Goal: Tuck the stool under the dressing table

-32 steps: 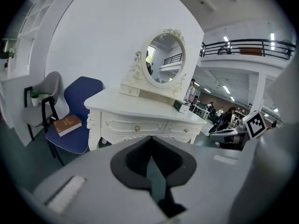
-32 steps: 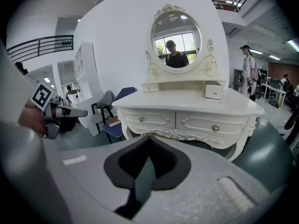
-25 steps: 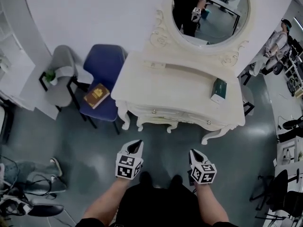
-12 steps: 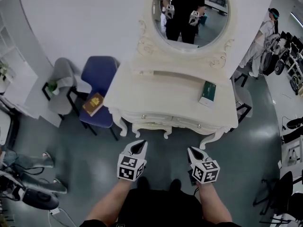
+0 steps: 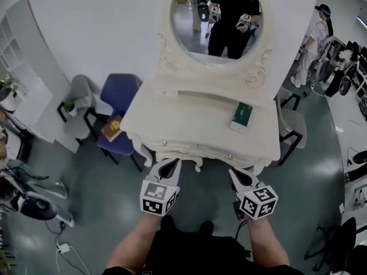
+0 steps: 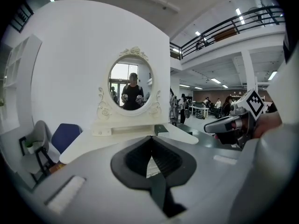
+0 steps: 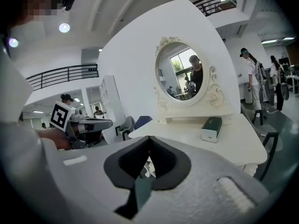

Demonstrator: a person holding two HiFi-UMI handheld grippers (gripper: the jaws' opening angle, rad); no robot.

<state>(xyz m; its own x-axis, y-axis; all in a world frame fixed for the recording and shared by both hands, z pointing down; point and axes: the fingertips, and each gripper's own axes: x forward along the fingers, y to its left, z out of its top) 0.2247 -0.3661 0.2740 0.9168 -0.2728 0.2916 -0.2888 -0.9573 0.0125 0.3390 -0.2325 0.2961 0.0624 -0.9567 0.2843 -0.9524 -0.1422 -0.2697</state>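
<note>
Left gripper [image 5: 170, 164] and right gripper [image 5: 234, 173] both have their jaws together, nothing between them. Their tips sit just short of the front edge of the table [image 5: 195, 116], left and right of its middle. A grey seat [image 5: 292, 122] with black legs stands at the table's right end, partly hidden; whether it is the stool I cannot tell. A green box [image 5: 241, 117] lies on the cream, carved table, under its oval mirror [image 5: 215, 16]. A blue chair [image 5: 117, 93] with a book [image 5: 111, 128] stands to the left.
</note>
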